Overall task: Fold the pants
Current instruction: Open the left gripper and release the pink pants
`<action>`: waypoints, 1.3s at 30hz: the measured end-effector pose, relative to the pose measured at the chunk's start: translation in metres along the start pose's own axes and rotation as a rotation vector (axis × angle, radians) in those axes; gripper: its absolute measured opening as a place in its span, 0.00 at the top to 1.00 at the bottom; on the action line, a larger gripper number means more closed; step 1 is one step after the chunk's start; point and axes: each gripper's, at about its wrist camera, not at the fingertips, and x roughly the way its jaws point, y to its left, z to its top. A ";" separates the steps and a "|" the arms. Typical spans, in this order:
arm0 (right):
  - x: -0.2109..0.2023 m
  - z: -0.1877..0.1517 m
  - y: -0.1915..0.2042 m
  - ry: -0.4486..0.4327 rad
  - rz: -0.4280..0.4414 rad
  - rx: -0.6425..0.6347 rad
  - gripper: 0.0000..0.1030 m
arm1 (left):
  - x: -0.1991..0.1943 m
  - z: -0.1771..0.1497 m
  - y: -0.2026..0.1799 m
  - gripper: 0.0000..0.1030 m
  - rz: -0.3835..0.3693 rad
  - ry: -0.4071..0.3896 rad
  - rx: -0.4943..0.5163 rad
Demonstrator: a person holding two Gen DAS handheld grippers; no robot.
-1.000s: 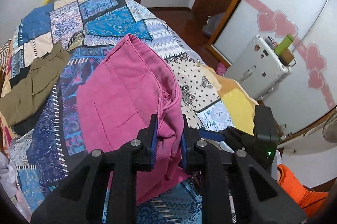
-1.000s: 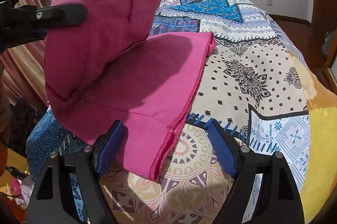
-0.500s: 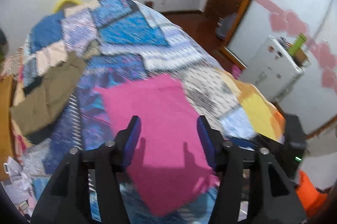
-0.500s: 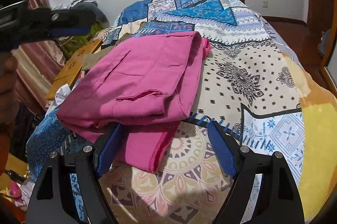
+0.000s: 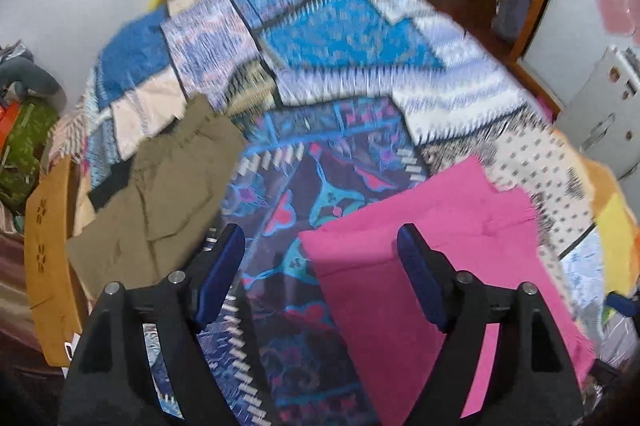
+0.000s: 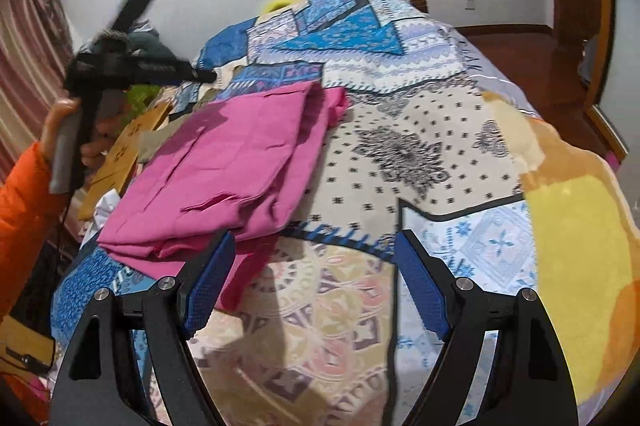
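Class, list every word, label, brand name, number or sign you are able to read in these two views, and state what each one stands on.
No text can be read in either view.
left gripper: a pale strip of lettering along its body, too blurred to read.
bedspread: dark marks along a border band, not legible as letters.
pink pants: no label visible.
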 end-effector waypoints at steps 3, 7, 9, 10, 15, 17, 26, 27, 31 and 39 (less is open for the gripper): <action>-0.003 0.002 -0.007 -0.004 -0.019 0.007 0.23 | 0.034 -0.007 -0.003 0.20 -0.017 0.090 0.028; -0.008 0.005 -0.013 -0.012 -0.037 0.016 0.23 | 0.037 -0.019 0.014 0.09 -0.030 0.079 0.001; -0.012 0.006 -0.012 -0.021 -0.043 0.012 0.23 | 0.032 -0.028 0.025 0.09 -0.039 0.081 -0.029; -0.013 0.007 -0.013 -0.024 -0.043 0.011 0.23 | 0.028 -0.034 0.030 0.09 -0.026 0.077 -0.037; -0.018 0.012 -0.003 -0.058 -0.025 -0.003 0.23 | -0.001 -0.068 0.042 0.08 0.072 0.051 -0.022; -0.017 0.014 0.005 -0.064 -0.009 -0.016 0.23 | -0.012 -0.084 0.047 0.08 0.083 0.056 -0.020; -0.006 0.012 0.039 -0.052 0.041 -0.091 0.23 | -0.053 -0.149 0.049 0.08 0.011 0.046 -0.039; -0.004 0.011 0.042 -0.048 0.043 -0.098 0.23 | -0.056 -0.154 0.049 0.08 0.003 0.041 -0.043; 0.007 0.008 0.047 -0.026 0.027 -0.124 0.23 | -0.066 -0.168 0.045 0.08 0.004 -0.001 -0.043; 0.023 -0.001 0.031 0.033 0.025 -0.090 0.25 | -0.065 -0.186 0.059 0.08 0.040 -0.012 -0.093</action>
